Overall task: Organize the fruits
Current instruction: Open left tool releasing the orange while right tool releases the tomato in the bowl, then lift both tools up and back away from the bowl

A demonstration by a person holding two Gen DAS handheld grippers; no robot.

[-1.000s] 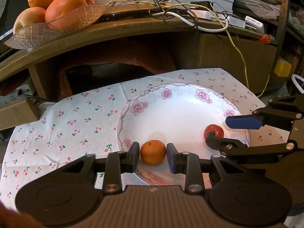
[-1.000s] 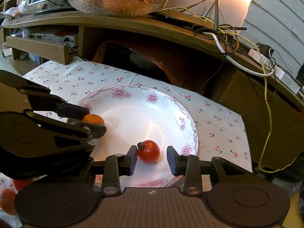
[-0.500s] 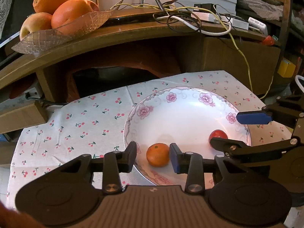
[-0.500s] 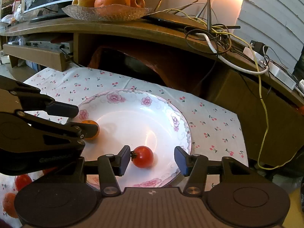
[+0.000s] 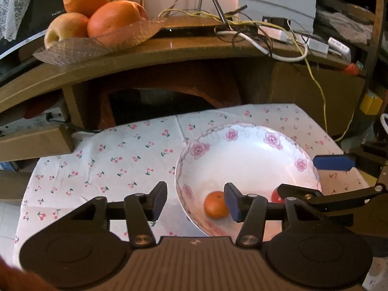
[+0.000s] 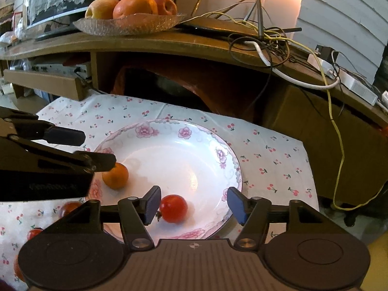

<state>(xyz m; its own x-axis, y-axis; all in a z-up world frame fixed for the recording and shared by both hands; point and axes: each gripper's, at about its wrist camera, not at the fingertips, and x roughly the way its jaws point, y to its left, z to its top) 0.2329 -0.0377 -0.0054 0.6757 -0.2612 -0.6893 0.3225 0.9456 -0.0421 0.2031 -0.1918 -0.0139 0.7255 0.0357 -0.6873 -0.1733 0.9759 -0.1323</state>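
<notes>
A white floral plate (image 5: 245,155) (image 6: 169,155) sits on a cherry-print cloth (image 5: 116,160). A small orange (image 5: 215,205) (image 6: 115,175) and a red tomato (image 6: 173,208) lie loose in the plate; in the left wrist view the tomato (image 5: 275,196) is mostly hidden behind the right gripper. My left gripper (image 5: 195,203) is open and empty at the plate's near left rim, the orange by its right finger. My right gripper (image 6: 194,205) is open and empty, the tomato just inside its left finger.
A wooden shelf (image 6: 169,43) behind holds a glass dish of oranges and apples (image 5: 97,19) (image 6: 131,9) and tangled cables (image 6: 278,43). More red and orange fruits lie on the cloth at the lower left (image 6: 69,207). The cloth's edge drops off at the right (image 6: 310,194).
Both grippers have opened wider, let go of the orange and the tomato, and drawn back. The left gripper has shifted left, so the orange now sits by its right finger.
</notes>
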